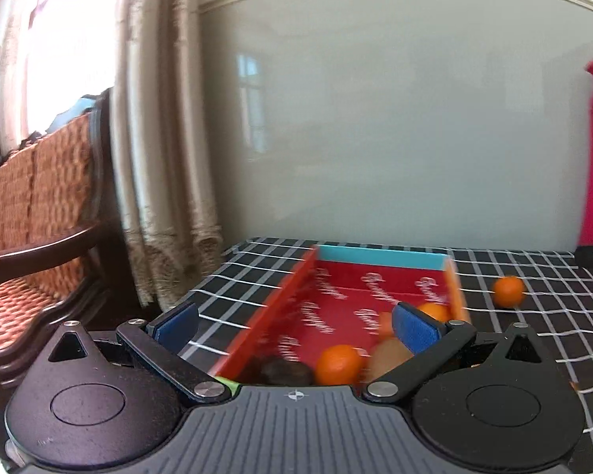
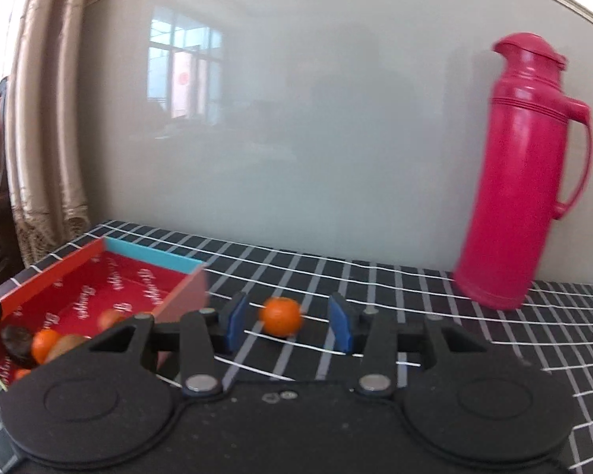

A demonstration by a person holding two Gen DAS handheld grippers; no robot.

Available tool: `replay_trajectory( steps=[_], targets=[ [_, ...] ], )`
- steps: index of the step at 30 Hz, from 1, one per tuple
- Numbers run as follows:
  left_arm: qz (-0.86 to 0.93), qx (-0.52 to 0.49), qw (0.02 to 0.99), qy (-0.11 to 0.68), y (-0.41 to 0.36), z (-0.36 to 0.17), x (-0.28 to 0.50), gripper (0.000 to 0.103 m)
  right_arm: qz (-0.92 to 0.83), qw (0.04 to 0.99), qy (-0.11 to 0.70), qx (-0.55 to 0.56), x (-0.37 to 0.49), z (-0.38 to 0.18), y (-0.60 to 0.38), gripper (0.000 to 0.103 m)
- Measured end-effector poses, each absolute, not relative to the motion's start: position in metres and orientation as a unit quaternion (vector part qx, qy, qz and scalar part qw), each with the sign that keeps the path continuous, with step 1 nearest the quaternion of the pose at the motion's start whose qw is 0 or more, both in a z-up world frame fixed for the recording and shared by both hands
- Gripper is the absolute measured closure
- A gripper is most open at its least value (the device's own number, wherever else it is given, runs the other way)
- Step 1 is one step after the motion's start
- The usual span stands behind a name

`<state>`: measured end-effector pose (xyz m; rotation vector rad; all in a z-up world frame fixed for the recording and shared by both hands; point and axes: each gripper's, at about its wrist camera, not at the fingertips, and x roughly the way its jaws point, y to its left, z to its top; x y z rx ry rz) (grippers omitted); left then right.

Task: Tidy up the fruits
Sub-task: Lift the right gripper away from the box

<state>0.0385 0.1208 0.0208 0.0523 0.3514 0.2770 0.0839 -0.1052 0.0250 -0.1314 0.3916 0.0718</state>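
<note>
Tangerine (image 2: 280, 315) out on the checked tablecloth (image 2: 435, 316), loose, just right of the red box (image 2: 79, 276), and the right gripper (image 2: 290, 322) has it lined up dead ahead at twelve o'clock! Its blue fingers (image 2: 237, 322) are spread wide, one at nine o'clock of the fruit, one at three, clear daylight on both sides, nothing held. It's round, so no axis to fuss over. The right hand is plainly the nearer. From the left gripper (image 1: 294, 326), also spread and empty over the box's fruit, that same tangerine (image 1: 508, 291) sits off at two o'clock. Pink flask (image 2: 522, 173) stands well clear at the back right.
</note>
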Motion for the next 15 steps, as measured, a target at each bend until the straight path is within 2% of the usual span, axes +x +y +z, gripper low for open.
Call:
replay_trajectory(
  steps=[15],
  targets=[
    [0.047, 0.062, 0.98, 0.181, 0.037, 0.018, 0.043, 0.0, -0.006, 0.98, 0.194, -0.052, 0.07, 0.032, -0.171, 0.06]
  ],
)
